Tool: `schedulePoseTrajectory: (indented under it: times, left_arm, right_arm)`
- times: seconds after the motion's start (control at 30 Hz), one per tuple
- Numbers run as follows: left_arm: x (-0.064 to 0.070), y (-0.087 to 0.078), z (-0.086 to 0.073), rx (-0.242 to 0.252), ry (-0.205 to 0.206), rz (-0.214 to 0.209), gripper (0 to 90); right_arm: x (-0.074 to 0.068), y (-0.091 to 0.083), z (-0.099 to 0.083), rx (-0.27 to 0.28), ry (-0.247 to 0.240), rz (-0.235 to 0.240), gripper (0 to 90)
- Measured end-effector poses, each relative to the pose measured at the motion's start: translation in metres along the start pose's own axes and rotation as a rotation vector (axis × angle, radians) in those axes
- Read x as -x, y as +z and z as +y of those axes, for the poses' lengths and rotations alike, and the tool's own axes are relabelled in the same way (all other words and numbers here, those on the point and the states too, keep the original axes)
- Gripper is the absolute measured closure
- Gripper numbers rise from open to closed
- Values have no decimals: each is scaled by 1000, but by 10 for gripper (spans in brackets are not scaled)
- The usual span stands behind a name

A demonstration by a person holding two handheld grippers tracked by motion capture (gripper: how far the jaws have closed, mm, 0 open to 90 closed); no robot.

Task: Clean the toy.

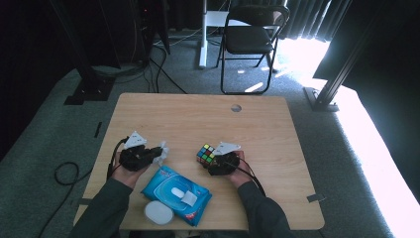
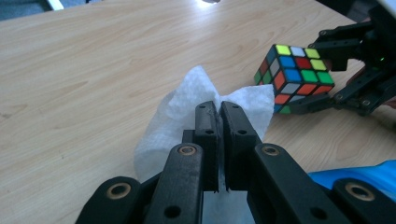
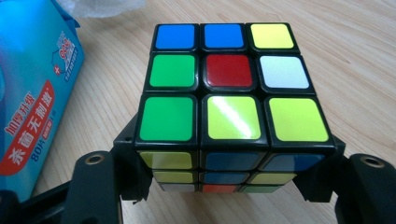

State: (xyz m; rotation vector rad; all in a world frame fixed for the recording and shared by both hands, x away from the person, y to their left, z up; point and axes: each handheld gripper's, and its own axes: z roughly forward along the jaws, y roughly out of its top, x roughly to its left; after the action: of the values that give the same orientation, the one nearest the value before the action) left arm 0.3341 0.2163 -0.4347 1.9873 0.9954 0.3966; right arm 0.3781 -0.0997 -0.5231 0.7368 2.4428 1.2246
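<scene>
Wipe (image 2: 201, 100) is pinched between the left gripper's (image 2: 218, 109) jaws, which are pressed together on it, most of the sheet bunched ahead of the tips just above the tabletop (image 1: 198, 119). Cube (image 3: 229, 93) sits clamped between the right gripper's (image 3: 229, 184) jaws, held at its side faces, top face toward the camera. In the high view the two are near but apart, cube right of centre, wipe pack (image 1: 176, 194) and its white lid (image 1: 158, 212) at the near edge.

Step looks like wiping the cube. My take:
- Keep the right clamp firm; a smooth cube can twist or a layer can rotate under side load.
- Bring the wipe's loose bunched part to the face, not the hard jaw tips.
- Stroke toward the right jaws so the push is backed.
- Light pressure, or the thin sheet may pull out of the pinch.
</scene>
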Motion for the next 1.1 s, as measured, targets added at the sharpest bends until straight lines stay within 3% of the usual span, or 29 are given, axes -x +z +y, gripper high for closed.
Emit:
schedulePoseTrajectory:
  times: [0.3,0.47,1.1]
  left_arm:
    - [3,-3,12,32,9,-15,864]
    - [8,5,19,30,24,-32,864]
    - [26,20,45,47,80,-95,863]
  right_arm:
    - [-5,0,5,-7,1,-7,341]
    - [-6,1,9,0,20,0,341]
    - [-9,8,11,-15,19,3,341]
